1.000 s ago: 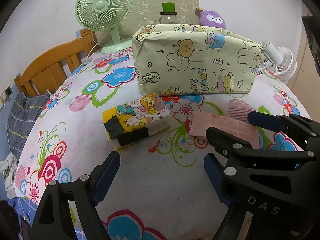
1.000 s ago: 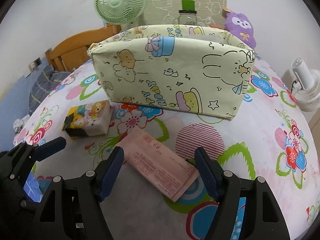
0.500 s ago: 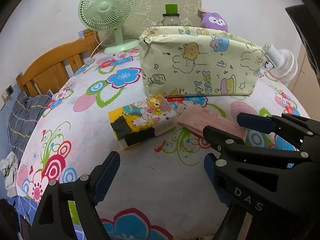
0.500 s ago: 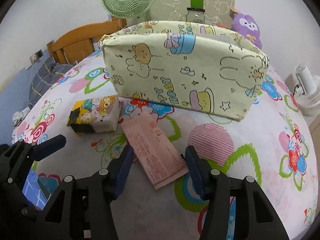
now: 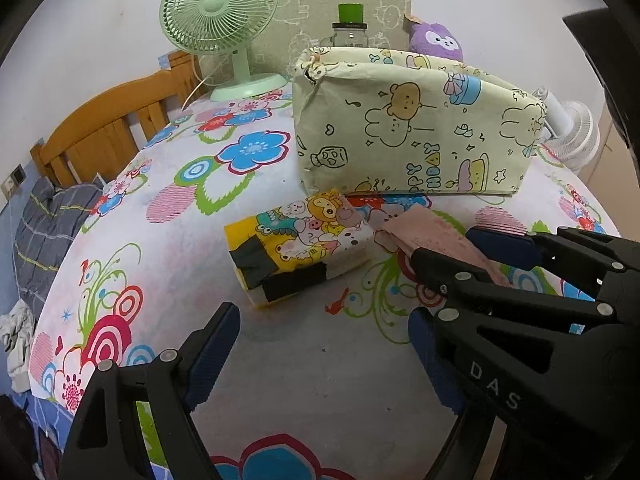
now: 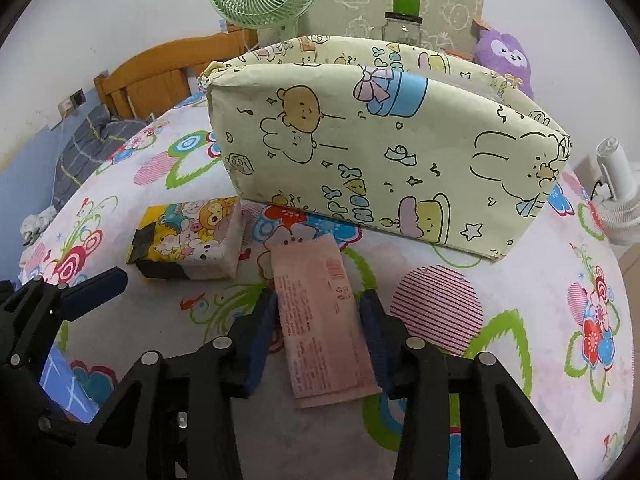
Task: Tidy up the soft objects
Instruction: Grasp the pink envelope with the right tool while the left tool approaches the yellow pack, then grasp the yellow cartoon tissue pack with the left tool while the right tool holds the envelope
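A pink tissue packet (image 6: 320, 316) lies on the flowered table between the blue pads of my right gripper (image 6: 318, 332); the jaws have narrowed around it and touch or nearly touch its sides. A yellow cartoon tissue pack (image 6: 192, 236) lies to its left, also in the left wrist view (image 5: 300, 248). A pale yellow cartoon fabric storage bin (image 6: 384, 152) stands open-topped behind both. My left gripper (image 5: 320, 356) is open and empty, hovering in front of the cartoon pack. The pink packet (image 5: 428, 232) is partly hidden there by the right gripper.
A green desk fan (image 5: 220, 24), a jar with a green lid (image 5: 350, 28) and a purple plush (image 5: 436, 42) stand behind the bin. A white fan (image 6: 616, 196) is at the right edge. A wooden bed frame (image 5: 108, 128) is left of the table.
My right gripper moved forward over the pink packet and its jaws closed in from wide open to the packet's sides. The left gripper shifted slightly and stayed open.
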Demonstrator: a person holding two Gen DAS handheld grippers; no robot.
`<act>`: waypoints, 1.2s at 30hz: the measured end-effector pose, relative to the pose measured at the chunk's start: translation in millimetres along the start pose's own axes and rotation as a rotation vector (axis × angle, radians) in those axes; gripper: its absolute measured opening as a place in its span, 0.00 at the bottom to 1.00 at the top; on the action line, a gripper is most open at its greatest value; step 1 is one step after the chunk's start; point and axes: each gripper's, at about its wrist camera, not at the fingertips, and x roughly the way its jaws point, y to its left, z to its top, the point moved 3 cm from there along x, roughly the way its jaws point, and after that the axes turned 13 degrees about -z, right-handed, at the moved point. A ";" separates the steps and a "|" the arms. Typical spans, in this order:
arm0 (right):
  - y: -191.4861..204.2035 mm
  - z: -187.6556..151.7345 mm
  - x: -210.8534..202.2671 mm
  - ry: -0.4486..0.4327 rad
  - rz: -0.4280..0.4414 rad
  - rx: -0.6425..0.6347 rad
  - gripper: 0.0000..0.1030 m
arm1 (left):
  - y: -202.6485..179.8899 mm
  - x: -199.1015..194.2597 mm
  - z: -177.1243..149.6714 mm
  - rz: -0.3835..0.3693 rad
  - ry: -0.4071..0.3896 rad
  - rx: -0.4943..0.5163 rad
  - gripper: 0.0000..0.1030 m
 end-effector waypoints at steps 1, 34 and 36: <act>-0.9 0.2 -0.3 0.000 0.001 0.007 0.42 | -0.4 -0.4 0.5 -0.002 -0.002 0.001 0.85; 0.1 19.3 1.4 0.042 -0.002 0.131 0.41 | 14.0 23.1 29.9 0.013 -0.035 0.052 0.82; -0.7 18.4 1.2 0.042 -0.003 0.134 0.41 | 12.8 22.6 29.4 0.013 -0.036 0.055 0.81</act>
